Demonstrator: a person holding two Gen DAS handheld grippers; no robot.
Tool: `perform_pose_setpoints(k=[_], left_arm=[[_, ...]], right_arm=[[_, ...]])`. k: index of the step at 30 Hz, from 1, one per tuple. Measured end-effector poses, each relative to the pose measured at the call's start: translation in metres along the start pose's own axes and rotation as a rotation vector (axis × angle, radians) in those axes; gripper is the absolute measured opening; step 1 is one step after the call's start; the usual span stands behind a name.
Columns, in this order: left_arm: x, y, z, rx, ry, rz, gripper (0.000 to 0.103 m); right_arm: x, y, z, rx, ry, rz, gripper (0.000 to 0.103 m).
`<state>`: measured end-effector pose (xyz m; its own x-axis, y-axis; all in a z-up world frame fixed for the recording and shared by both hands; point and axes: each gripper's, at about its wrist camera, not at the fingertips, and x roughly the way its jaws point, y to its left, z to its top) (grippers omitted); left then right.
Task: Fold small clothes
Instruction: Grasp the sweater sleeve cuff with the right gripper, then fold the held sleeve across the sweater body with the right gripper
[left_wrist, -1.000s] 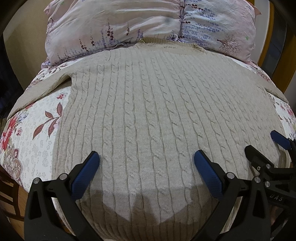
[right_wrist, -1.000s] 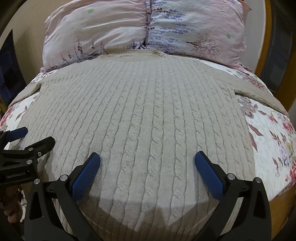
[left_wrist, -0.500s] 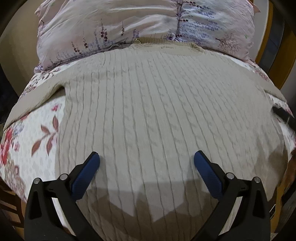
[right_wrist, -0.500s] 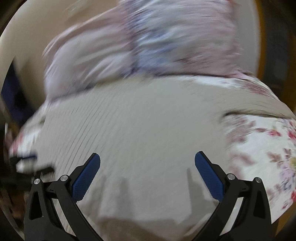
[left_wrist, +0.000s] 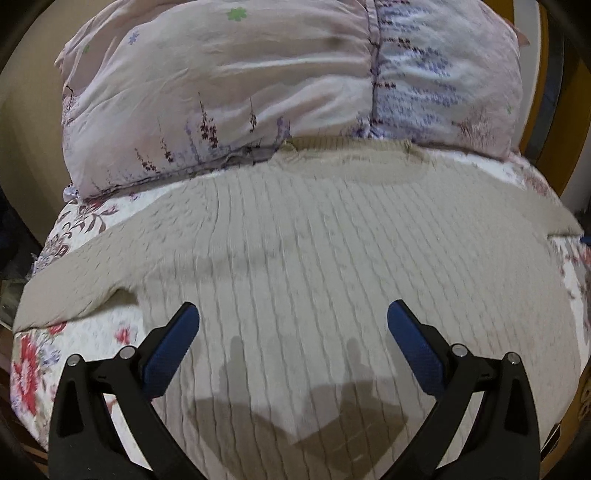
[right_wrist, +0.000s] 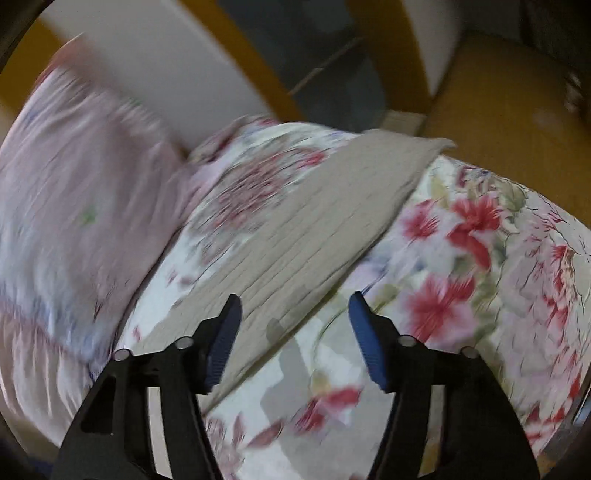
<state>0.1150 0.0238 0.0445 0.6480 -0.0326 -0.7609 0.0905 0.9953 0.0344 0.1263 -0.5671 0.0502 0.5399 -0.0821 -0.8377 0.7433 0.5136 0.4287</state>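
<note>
Since a second ago, both grippers have travelled: the right gripper (right_wrist: 295, 339) has swung off the sweater's body to its right sleeve (right_wrist: 314, 221), while the left gripper (left_wrist: 291, 343) has pushed farther up the body. A beige cable-knit sweater (left_wrist: 314, 258) lies flat on a floral bedspread (right_wrist: 480, 258), collar at the far end touching the pillows (left_wrist: 240, 92), left sleeve (left_wrist: 85, 273) spread toward the left edge. Both pairs of jaws are wide and hold nothing. The knit looks soft, thick and limp; it will probably sag, so pinching a sleeve near its cuff seems sensible.
</note>
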Motion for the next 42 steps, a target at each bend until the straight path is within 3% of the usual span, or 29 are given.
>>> perform_pose_setpoints(k=[8, 13, 20, 24, 28, 30, 34, 37, 42], left_arm=[[0.022, -0.001, 0.013, -0.007, -0.007, -0.006, 0.101], [0.034, 0.002, 0.014, -0.023, 0.021, -0.071, 0.101], [0.038, 0.010, 0.014, -0.063, 0.010, -0.135, 0.101], [0.032, 0.011, 0.016, -0.048, -0.025, -0.124, 0.101], [0.031, 0.010, 0.019, -0.051, -0.034, -0.130, 0.101], [0.031, 0.011, 0.019, -0.067, -0.035, -0.136, 0.101], [0.031, 0.018, 0.019, -0.121, -0.030, -0.200, 0.101], [0.033, 0.025, 0.019, -0.196, -0.025, -0.278, 0.101], [0.034, 0.027, 0.017, -0.238, -0.036, -0.350, 0.101]], right_arm=[[0.020, -0.026, 0.021, 0.135, -0.013, -0.022, 0.031], [0.025, -0.034, 0.027, 0.160, -0.043, -0.022, 0.017], [0.018, -0.019, 0.023, 0.049, -0.112, -0.032, 0.010], [-0.004, 0.017, 0.016, -0.113, -0.190, 0.003, 0.010], [-0.031, 0.074, -0.010, -0.310, -0.233, 0.124, 0.009], [-0.043, 0.109, -0.035, -0.372, -0.269, 0.246, 0.009], [-0.049, 0.170, -0.096, -0.571, -0.162, 0.421, 0.009], [-0.033, 0.208, -0.158, -0.717, -0.015, 0.507, 0.009], [0.010, 0.225, -0.228, -0.844, 0.173, 0.456, 0.009]])
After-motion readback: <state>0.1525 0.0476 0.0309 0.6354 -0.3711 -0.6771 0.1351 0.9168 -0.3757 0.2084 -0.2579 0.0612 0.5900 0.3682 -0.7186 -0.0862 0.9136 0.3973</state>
